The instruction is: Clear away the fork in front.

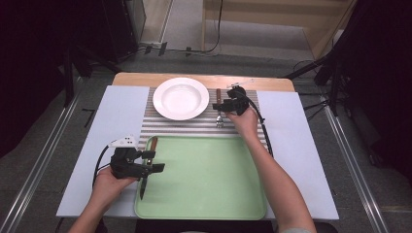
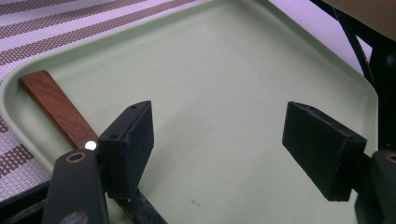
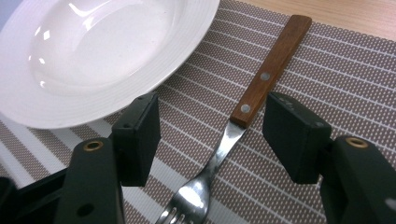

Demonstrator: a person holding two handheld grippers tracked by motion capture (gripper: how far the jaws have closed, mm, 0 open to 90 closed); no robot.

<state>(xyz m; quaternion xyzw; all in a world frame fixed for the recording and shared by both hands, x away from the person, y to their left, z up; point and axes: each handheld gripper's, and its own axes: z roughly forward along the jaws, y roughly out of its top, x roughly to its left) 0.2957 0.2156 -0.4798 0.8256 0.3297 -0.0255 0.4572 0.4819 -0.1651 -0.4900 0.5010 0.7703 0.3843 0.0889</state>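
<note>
A fork with a wooden handle [image 3: 261,77] lies on the striped placemat [image 3: 327,70] just right of the white plate [image 3: 93,51]. My right gripper [image 3: 210,140] hovers over it, open, its jaws on either side of the fork's neck without touching it. From above, that gripper [image 1: 221,104] sits over the fork [image 1: 219,116] beside the plate [image 1: 180,98]. A wooden-handled knife [image 2: 56,107] lies along the left inner edge of the green tray [image 2: 243,60]. My left gripper [image 2: 219,154] is open above the tray, its left jaw over the knife; nothing is held.
The placemat [image 1: 194,127] runs between two pale blue mats [image 1: 116,116] on the wooden table. The green tray [image 1: 209,179] fills the near middle. A black cable [image 1: 265,133] trails from the right gripper along the forearm.
</note>
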